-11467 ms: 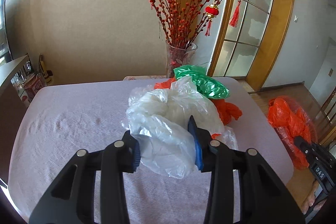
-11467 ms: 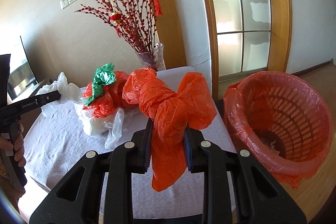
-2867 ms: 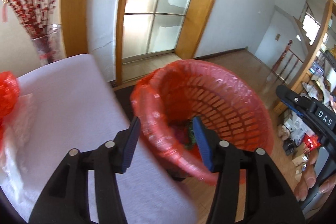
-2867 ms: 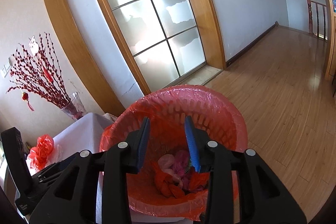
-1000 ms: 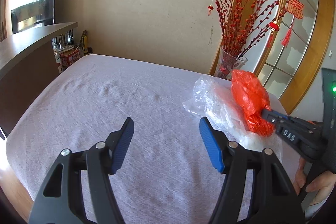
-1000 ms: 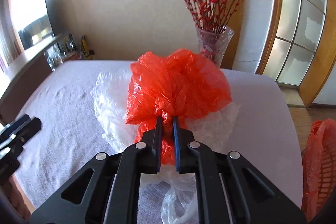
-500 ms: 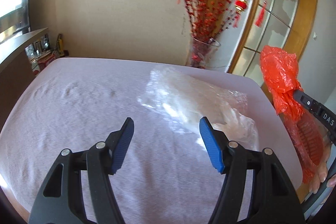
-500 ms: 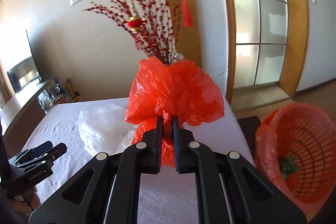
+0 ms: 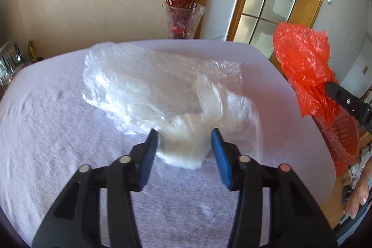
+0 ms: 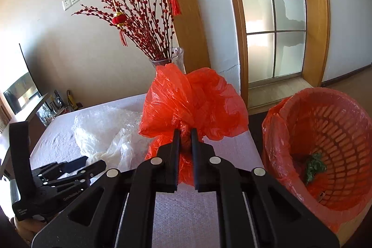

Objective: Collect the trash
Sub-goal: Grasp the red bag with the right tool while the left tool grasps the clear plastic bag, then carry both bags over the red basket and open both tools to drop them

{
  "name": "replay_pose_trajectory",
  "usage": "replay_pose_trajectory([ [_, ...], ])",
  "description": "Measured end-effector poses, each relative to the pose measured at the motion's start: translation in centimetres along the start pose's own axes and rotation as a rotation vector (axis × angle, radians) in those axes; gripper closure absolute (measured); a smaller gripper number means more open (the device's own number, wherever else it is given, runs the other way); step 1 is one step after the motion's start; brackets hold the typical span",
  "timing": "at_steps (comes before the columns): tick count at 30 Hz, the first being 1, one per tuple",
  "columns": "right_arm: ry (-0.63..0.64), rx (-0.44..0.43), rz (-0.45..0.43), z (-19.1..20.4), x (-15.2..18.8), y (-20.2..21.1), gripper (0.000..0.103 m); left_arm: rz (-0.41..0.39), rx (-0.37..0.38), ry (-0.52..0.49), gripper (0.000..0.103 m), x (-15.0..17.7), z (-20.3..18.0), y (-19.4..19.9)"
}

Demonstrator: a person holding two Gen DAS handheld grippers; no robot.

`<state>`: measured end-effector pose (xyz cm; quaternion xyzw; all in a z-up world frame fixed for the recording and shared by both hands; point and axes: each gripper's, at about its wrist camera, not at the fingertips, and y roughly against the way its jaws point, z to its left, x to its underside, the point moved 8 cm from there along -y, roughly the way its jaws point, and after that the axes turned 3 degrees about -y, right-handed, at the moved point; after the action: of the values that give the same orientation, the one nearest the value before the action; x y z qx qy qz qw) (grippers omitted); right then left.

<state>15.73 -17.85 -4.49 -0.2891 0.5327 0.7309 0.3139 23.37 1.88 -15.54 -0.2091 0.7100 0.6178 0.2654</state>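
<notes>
A crumpled clear plastic bag (image 9: 148, 85) lies on the white-clothed table (image 9: 46, 131). My left gripper (image 9: 184, 140) points down at its near end; its blue-padded jaws are closing with a white wad of the plastic between them, the pads just short of pressing. In the right wrist view the left gripper (image 10: 93, 162) sits low at the left beside the clear plastic bag (image 10: 102, 127). My right gripper (image 10: 185, 131) is shut on the neck of a red plastic bag (image 10: 193, 99), held above the table's right end. The left wrist view shows that red plastic bag (image 9: 302, 66) hanging off the table's right edge.
A red basket (image 10: 274, 122) lined with red plastic stands on the floor right of the table, holding green trash (image 10: 313, 166); the red basket (image 9: 344, 138) shows below the bag. A glass vase (image 9: 183, 18) of red branches stands behind the table. A hand (image 9: 359, 190) is at the right.
My left gripper has come forward and down onto the clear plastic, and its jaws have narrowed around it. The right gripper carried the red bag rightward, nearer the basket.
</notes>
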Motion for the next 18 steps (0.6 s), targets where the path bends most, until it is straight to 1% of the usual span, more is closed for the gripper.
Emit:
replay_pose_trajectory([
  [3, -0.007, -0.002, 0.003, -0.6, 0.4, 0.2, 0.094, 0.008, 0.014, -0.022, 0.075, 0.6, -0.8, -0.6],
  [5, -0.01, -0.001, 0.003, -0.8, 0.5, 0.3, 0.094, -0.001, 0.021, -0.034, 0.078, 0.7, -1.2, -0.5],
  [8, -0.014, 0.005, 0.0, -1.1, 0.6, 0.6, 0.093, -0.018, 0.044, -0.033, 0.079, 0.9, -1.8, 0.2],
  [11, -0.027, 0.016, -0.011, -1.8, 0.5, 1.2, 0.094, -0.044, 0.052, -0.064, 0.079, 1.1, -3.6, 1.3],
  [18, -0.083, 0.075, -0.056, -5.1, -0.2, 3.6, 0.094, -0.072, 0.103, -0.122, 0.079, 0.8, -7.7, 2.7],
])
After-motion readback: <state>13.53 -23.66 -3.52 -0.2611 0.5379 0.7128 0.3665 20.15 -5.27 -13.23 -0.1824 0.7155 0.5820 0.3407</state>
